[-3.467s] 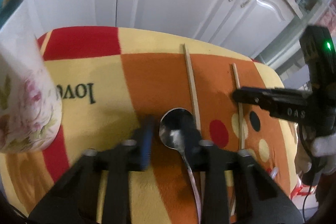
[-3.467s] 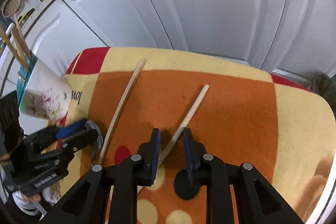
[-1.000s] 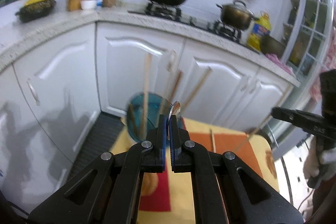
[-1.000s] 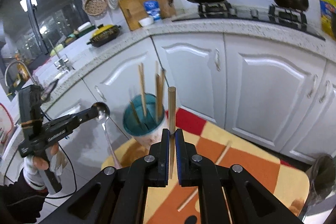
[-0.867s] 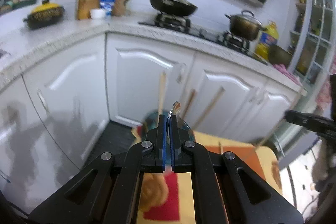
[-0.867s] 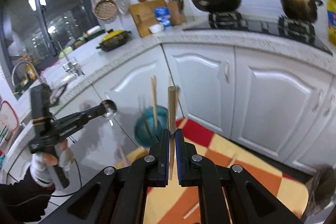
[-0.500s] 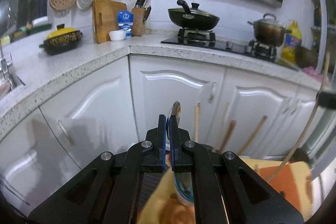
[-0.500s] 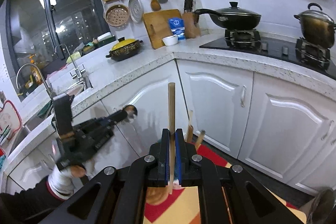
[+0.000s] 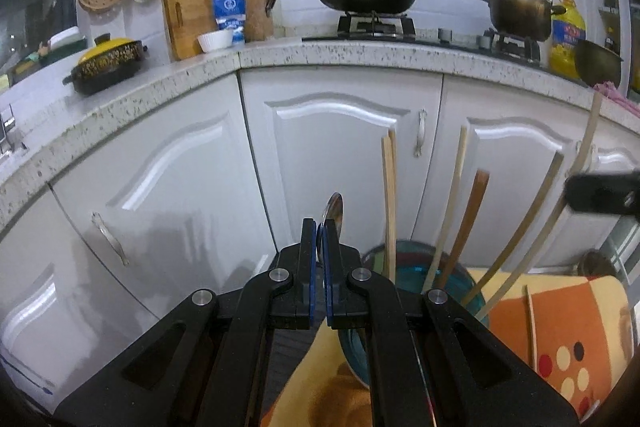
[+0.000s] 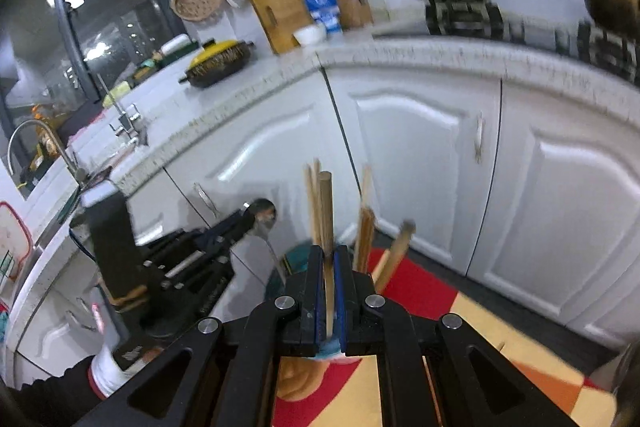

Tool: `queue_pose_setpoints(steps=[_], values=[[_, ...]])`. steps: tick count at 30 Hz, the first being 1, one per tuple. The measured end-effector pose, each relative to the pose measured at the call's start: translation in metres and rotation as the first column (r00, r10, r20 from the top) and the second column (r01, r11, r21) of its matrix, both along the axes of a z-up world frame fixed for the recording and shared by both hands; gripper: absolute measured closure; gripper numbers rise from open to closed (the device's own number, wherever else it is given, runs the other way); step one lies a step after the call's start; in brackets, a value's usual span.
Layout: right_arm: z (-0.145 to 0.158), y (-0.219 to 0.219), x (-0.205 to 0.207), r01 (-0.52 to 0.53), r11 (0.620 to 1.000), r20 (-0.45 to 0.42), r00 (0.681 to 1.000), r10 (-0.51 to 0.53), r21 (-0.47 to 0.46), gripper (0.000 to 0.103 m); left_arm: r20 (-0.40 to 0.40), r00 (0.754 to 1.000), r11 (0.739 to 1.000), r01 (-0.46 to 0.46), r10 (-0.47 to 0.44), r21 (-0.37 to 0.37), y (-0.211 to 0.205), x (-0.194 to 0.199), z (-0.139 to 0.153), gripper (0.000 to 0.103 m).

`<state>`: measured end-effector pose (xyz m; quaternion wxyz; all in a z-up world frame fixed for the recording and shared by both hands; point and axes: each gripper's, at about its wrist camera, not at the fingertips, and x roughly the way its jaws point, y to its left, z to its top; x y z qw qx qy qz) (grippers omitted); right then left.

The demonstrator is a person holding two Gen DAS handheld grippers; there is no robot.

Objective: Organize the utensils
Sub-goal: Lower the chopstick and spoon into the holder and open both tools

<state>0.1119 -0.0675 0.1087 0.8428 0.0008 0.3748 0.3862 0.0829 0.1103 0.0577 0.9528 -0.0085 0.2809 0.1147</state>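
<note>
Your left claw (image 9: 319, 247) is clenched on the spoon (image 9: 334, 213), bowl up, handle hanging beside the cup (image 9: 416, 269), just right of it. Right claw (image 10: 328, 281) grips one chopstick (image 10: 326, 211) upright above the cup.

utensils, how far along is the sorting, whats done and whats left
Done: several wooden sticks already stand in the blue-rimmed cup. In hand: the left hand-held gripper is shut on a metal spoon, and the right hand-held gripper is shut on a wooden chopstick; both are near the cup. Left: dropping those two in, plus one chopstick lying on the orange cloth.
</note>
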Motion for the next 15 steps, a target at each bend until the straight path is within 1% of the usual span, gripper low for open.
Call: queue_pose_setpoints(steps=[6, 9, 10, 12, 13, 15], values=[[-0.043, -0.006, 0.011, 0.026, 0.999, -0.103, 0.994, -0.03, -0.032, 0.098, -0.044, 0.999, 1.0, 0.002, -0.003, -0.026, -0.004, -0.002, -0.016, 0.101], [-0.054, -0.012, 0.012, 0.033, 0.999, -0.144, 0.989, -0.039, -0.041, 0.098, -0.058, 0.998, 0.999, 0.003, -0.006, -0.049, -0.005, -0.004, -0.02, 0.1], [-0.057, -0.014, 0.011, 0.036, 0.998, -0.154, 0.987, -0.043, -0.048, 0.096, -0.063, 0.998, 0.998, 0.005, -0.009, -0.06, -0.005, -0.006, -0.021, 0.1], [-0.059, -0.019, 0.009, 0.041, 0.997, -0.16, 0.986, -0.05, -0.058, 0.088, -0.068, 0.998, 0.997, 0.003, -0.008, -0.073, -0.006, -0.008, -0.022, 0.1], [-0.059, -0.023, 0.007, 0.04, 0.998, -0.168, 0.985, -0.048, -0.053, 0.082, -0.07, 0.998, 0.997, 0.0, -0.006, -0.079, -0.006, -0.01, -0.021, 0.097], [-0.061, -0.028, 0.004, 0.038, 0.999, -0.183, 0.982, -0.044, -0.038, 0.08, -0.065, 0.998, 0.996, 0.0, -0.006, -0.094, -0.005, -0.015, -0.019, 0.09]])
